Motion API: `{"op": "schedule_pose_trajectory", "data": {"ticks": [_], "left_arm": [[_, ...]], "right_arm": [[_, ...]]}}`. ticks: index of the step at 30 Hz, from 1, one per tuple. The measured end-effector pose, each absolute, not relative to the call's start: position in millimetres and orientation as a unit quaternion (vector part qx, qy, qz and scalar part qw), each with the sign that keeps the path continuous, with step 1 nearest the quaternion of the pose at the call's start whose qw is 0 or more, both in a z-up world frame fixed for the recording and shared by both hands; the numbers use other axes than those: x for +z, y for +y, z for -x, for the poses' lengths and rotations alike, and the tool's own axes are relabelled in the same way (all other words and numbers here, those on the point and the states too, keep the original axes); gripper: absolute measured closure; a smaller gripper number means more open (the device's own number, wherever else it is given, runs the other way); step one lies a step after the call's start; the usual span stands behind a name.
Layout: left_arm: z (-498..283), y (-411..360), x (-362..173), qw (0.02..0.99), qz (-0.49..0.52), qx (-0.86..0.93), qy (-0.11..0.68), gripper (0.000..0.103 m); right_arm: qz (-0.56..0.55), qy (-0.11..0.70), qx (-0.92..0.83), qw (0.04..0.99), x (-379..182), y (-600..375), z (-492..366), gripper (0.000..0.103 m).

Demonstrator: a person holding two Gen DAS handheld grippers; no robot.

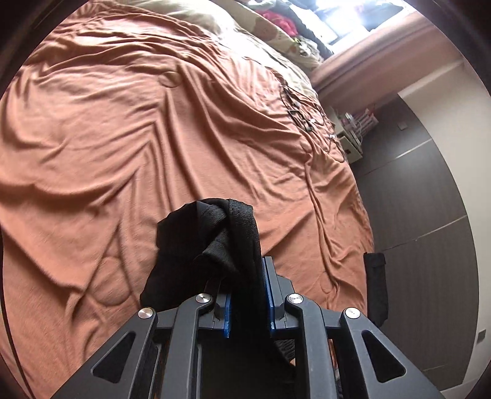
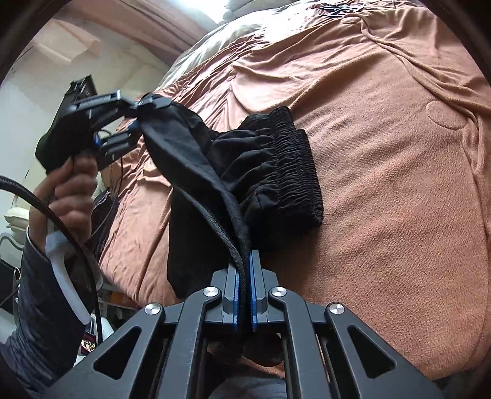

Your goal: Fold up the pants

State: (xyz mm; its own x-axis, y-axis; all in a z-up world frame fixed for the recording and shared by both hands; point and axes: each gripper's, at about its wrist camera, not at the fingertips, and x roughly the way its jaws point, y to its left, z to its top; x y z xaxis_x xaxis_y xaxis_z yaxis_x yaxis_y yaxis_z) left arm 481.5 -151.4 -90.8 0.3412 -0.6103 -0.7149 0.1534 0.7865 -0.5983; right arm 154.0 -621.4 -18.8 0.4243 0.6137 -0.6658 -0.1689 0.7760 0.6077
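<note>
The black pants [image 2: 267, 172] lie partly on the orange bedsheet [image 2: 383, 153], their elastic waistband resting on the bed. My right gripper [image 2: 244, 270] is shut on a black edge of the pants near its tips. My left gripper [image 1: 248, 276] is shut on a bunched end of the pants [image 1: 214, 242], held above the bed. In the right wrist view the left gripper [image 2: 138, 113] is raised at the left, with the fabric stretched between the two grippers.
The wrinkled orange bed [image 1: 138, 138] fills both views. Dark cables [image 1: 303, 113] lie near its far edge. A pillow and a clothes pile [image 1: 285, 21] sit at the head. Dark floor [image 1: 429, 199] and a white box [image 1: 349, 141] are beside the bed.
</note>
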Motion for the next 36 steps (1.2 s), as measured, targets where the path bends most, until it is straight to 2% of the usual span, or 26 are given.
{"op": "schedule_pose_trajectory", "data": {"ticks": [12, 16, 18, 32, 36], "left_arm": [[-507, -200, -116, 0.766, 0.201, -0.270, 0.548, 0.084], [-506, -206, -121, 0.765, 0.194, -0.269, 0.552, 0.058], [-504, -201, -123, 0.766, 0.194, -0.266, 0.552, 0.054], [-463, -145, -141, 0.769, 0.173, -0.234, 0.569, 0.053], [-449, -133, -148, 0.764, 0.175, -0.229, 0.577, 0.053]], "right_arm": [[-0.259, 0.475, 0.236, 0.807, -26, -647, -143, 0.102], [-0.264, 0.478, 0.233, 0.805, -29, -653, -140, 0.102], [-0.266, 0.479, 0.233, 0.804, -30, -653, -139, 0.102], [-0.268, 0.486, 0.229, 0.800, -31, -651, -127, 0.102], [-0.260, 0.510, 0.208, 0.793, -33, -650, -130, 0.101]]}}
